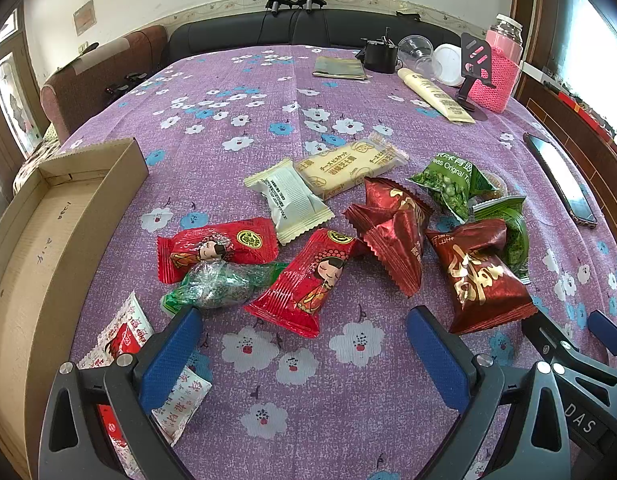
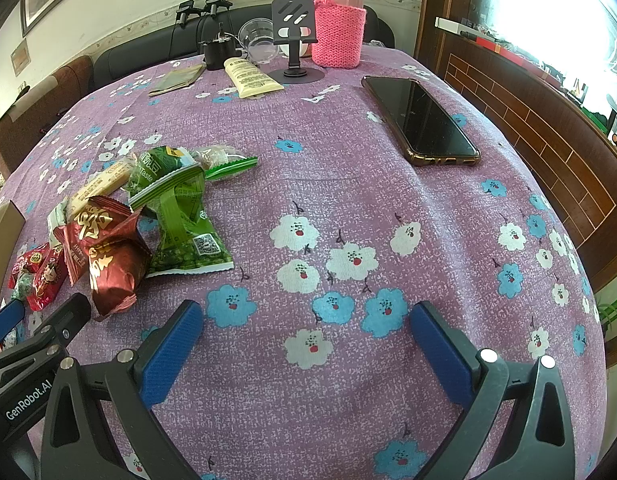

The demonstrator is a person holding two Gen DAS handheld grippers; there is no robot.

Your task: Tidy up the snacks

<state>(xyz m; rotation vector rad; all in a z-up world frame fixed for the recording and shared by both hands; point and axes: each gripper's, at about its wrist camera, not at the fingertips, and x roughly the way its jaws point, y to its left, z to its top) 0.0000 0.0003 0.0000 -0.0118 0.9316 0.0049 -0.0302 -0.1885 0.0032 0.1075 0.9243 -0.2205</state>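
A pile of snack packets lies on the purple flowered tablecloth [image 1: 328,400]: red doll-print packets [image 1: 308,280], a green twisted candy [image 1: 220,284], dark red packets [image 1: 388,224], green pea bags [image 1: 448,188], a white packet [image 1: 292,200] and a biscuit bar [image 1: 348,166]. A shallow cardboard box [image 1: 36,240] lies at the left. My left gripper [image 1: 304,336] is open and empty just before the red packets, over a white-red packet [image 1: 124,336]. My right gripper [image 2: 308,332] is open and empty over bare cloth, right of the dark red packets [image 2: 108,256] and green bags [image 2: 180,216].
A phone [image 2: 420,120] lies at the right side. At the table's back stand a pink knit-covered flask [image 2: 340,20], a phone stand [image 2: 292,40], a cream tube [image 2: 248,76], plastic cups [image 2: 260,40] and a flat pouch [image 2: 176,80]. Sofas stand behind the table.
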